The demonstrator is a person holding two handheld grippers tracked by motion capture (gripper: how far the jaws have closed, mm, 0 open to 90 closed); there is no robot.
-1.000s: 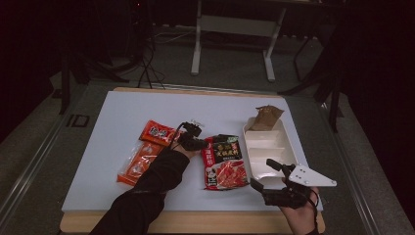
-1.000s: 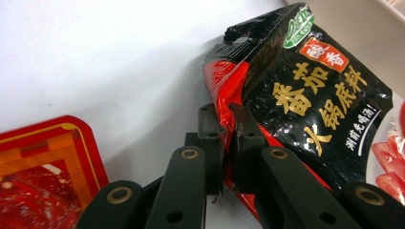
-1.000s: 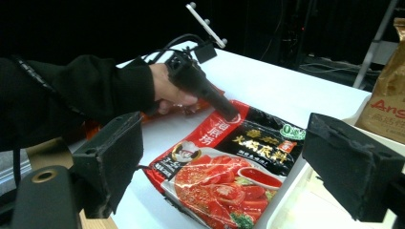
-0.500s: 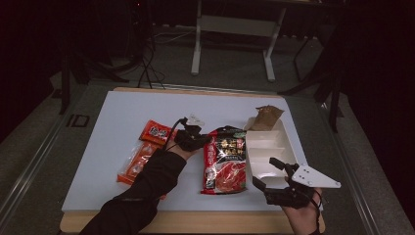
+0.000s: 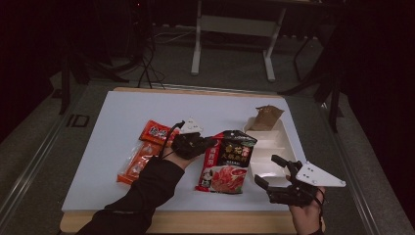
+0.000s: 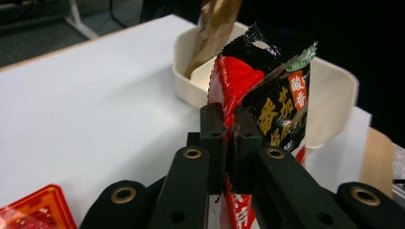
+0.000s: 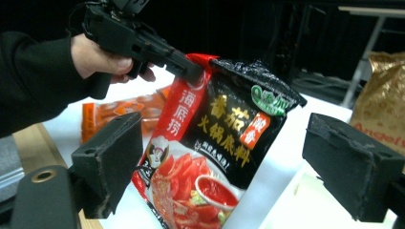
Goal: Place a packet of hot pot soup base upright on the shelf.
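A black-and-red soup-base pouch (image 5: 227,161) hangs tilted above the white table top, its lower end near the surface. My left gripper (image 5: 211,142) is shut on the pouch's red side edge (image 6: 228,95); its jaws press the film flat in the left gripper view. The same grip appears from the front in the right gripper view, on the pouch (image 7: 215,138). My right gripper (image 5: 269,170) stands open near the table's front right corner, nothing between its fingers, pointed toward the pouch. A cream tray (image 5: 281,147) lies just right of the pouch, with a brown packet (image 5: 266,117) at its far end.
Two orange-red snack packets (image 5: 157,132) (image 5: 136,164) lie left of my left hand. The white board (image 5: 122,117) rests on a wooden table edge (image 5: 195,223). Dark floor and metal stand legs (image 5: 198,44) lie beyond the table.
My left gripper has lifted the pouch by its edge and carried it slightly right toward the tray. The right gripper has barely moved.
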